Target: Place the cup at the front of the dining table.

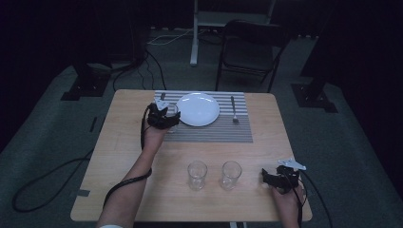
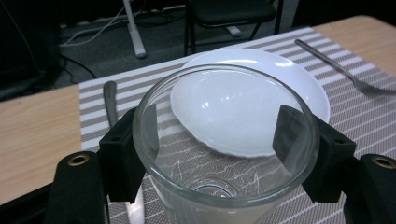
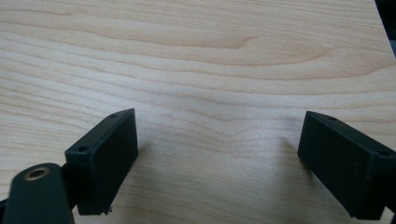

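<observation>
high view: glass (image 1: 172,115) is held by left gripper (image 1: 164,114) over placemat (image 1: 223,133), just left of plate (image 1: 197,109), likely to complete the setting | left gripper view: fingers (image 2: 122,154) are closed on glass (image 2: 224,140) walls | right gripper view: right gripper (image 3: 217,158) fingers are wide open, nothing held, idle over bare desk (image 3: 196,56)

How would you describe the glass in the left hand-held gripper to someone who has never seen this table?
Find the striped placemat on the wooden table. At its left edge, beside the white plate, the left hand-held gripper clamps a clear glass; two similar glasses stand unheld nearer the person.
</observation>
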Available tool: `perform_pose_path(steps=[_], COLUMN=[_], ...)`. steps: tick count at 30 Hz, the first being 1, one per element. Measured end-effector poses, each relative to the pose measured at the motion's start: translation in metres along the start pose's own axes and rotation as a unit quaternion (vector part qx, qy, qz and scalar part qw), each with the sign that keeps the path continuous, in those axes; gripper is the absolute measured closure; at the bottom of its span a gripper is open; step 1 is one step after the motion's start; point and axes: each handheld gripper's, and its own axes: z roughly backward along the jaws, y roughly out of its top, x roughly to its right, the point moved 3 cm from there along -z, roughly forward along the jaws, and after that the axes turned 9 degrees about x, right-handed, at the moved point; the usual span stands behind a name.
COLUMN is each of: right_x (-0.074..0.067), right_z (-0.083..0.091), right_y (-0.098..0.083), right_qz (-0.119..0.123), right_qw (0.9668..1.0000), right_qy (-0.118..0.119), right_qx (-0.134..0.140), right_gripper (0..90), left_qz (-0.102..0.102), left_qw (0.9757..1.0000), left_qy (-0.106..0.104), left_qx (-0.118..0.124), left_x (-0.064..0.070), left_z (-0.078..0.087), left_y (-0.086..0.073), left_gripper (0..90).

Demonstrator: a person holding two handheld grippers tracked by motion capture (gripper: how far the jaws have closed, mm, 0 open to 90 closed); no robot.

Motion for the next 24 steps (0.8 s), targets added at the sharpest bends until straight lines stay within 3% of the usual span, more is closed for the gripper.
perform_pose_path(steps=[6, 13, 16, 21, 24], right_x=[0.0, 0.0, 0.0, 0.0, 0.0], right_z=[0.0, 0.0, 0.0, 0.0, 0.0], right_y=[0.0, 0.0, 0.0, 0.0, 0.0], right_qz=[-0.001, 0.001, 0.001, 0.001, 0.0], right_qw=[1.0, 1.0, 1.0, 1.0, 1.0], right_qy=[0.001, 0.003, 0.003, 0.003, 0.003], right_qx=[0.0, 0.001, 0.001, 0.001, 0.001], right_gripper=[12.0, 13.1, 13.1, 13.1, 13.1], left_qz=[-0.002, -0.012, -0.004, -0.018, -0.015], left_qw=[1.0, 0.9997, 0.9997, 0.9995, 0.9995], left_qy=[-0.004, 0.011, 0.012, 0.01, 0.016], left_qx=[-0.001, -0.018, -0.019, -0.021, -0.02], left_x=[-0.004, -0.007, -0.009, -0.008, -0.007], left_z=[-0.012, -0.022, -0.023, -0.024, -0.025], left_y=[-0.002, -0.012, -0.013, -0.012, -0.012], left_gripper=[28.6, 28.7, 28.7, 28.5, 28.4])
